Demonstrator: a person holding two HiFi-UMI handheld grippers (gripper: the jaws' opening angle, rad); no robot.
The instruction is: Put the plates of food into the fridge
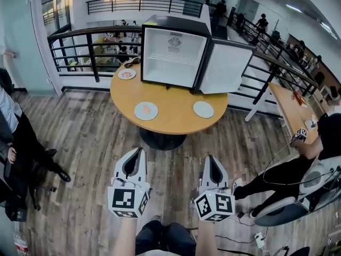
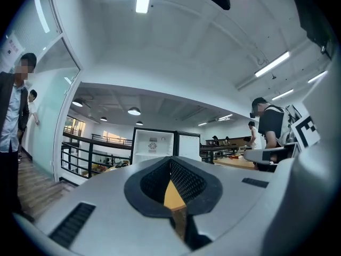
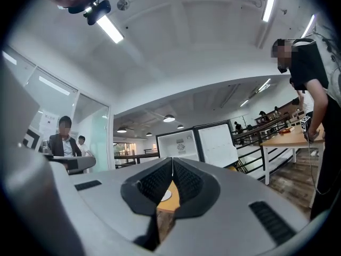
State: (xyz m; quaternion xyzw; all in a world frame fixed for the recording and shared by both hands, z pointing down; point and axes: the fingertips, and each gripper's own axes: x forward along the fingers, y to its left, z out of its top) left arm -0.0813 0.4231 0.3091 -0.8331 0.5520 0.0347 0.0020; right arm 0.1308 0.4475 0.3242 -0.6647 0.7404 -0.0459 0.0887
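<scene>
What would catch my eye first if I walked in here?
A small fridge, door wide open, stands on a round wooden table. Three plates lie on it, two in front, one at the fridge's left. Nearer, the left gripper and right gripper, both shut and empty, point toward the table.

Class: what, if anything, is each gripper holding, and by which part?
Nothing. The left gripper and right gripper are both shut and empty.
</scene>
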